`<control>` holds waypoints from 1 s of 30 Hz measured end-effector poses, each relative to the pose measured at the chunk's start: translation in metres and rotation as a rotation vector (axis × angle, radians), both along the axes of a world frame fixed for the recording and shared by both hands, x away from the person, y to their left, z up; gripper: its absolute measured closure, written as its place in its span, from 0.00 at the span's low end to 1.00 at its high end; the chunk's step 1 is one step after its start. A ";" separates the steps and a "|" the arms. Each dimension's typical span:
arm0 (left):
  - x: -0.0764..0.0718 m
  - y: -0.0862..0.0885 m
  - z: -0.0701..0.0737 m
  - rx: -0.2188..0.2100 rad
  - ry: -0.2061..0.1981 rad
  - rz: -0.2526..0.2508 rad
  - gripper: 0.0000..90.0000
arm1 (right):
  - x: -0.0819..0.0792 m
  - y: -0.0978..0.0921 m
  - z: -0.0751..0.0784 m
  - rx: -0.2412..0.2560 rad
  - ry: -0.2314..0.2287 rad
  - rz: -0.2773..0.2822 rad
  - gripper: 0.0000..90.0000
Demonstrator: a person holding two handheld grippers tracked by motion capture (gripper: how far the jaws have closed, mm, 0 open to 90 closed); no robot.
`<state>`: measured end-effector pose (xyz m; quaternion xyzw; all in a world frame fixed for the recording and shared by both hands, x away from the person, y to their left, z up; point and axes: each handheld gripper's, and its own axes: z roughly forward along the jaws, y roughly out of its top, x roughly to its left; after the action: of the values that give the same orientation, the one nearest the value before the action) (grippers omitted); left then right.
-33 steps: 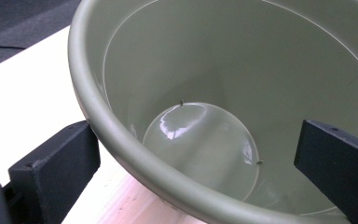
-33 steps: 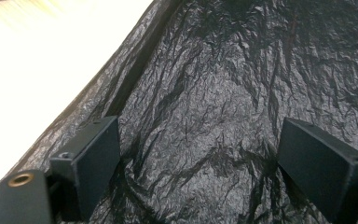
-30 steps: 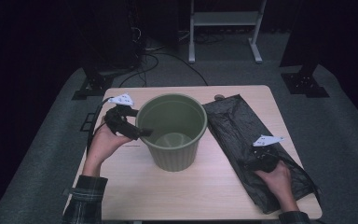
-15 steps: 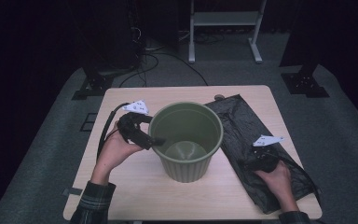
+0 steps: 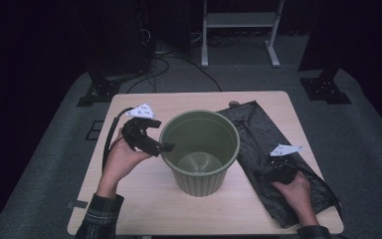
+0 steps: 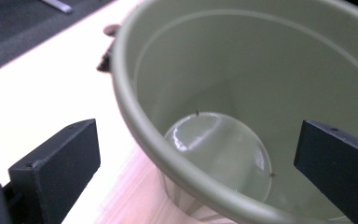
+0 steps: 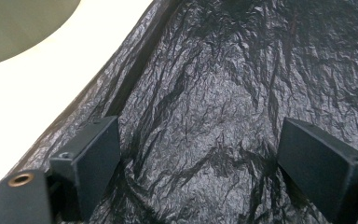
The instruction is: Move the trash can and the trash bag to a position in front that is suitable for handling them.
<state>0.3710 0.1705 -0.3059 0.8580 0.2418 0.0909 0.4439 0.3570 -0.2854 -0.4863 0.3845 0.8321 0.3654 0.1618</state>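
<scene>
Bin point(image 5: 200, 152) stood empty and unlined; bag point(image 5: 278, 159) lay flat on desk point(image 5: 144, 209). Left gripper point(image 6: 196, 158) straddled the rim, fingers open. Right gripper point(image 7: 200, 154) open over bag. Lining remained.

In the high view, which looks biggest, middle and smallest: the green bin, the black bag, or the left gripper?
1. Black bag: it covers the most area, lying flat along the table's right side.
2. Green bin: a bit smaller in area, though it stands tall, so this is close.
3. Left gripper: clearly the smallest.
</scene>
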 end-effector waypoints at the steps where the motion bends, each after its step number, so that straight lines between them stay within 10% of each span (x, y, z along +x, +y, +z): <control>1: -0.001 0.002 0.002 -0.009 -0.005 0.007 0.00 | 0.000 0.000 0.000 0.000 0.000 0.000 0.13; 17: -0.031 0.037 0.017 -0.032 -0.058 0.072 0.00 | 0.000 0.000 0.000 0.000 0.000 0.000 0.13; 30: -0.059 0.052 -0.014 -0.032 -0.083 0.113 0.00 | 0.000 0.000 0.000 0.000 0.000 0.002 0.13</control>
<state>0.3123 0.2225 -0.3195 0.8313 0.2730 0.1474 0.4612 0.3571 -0.2854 -0.4863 0.3837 0.8326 0.3654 0.1614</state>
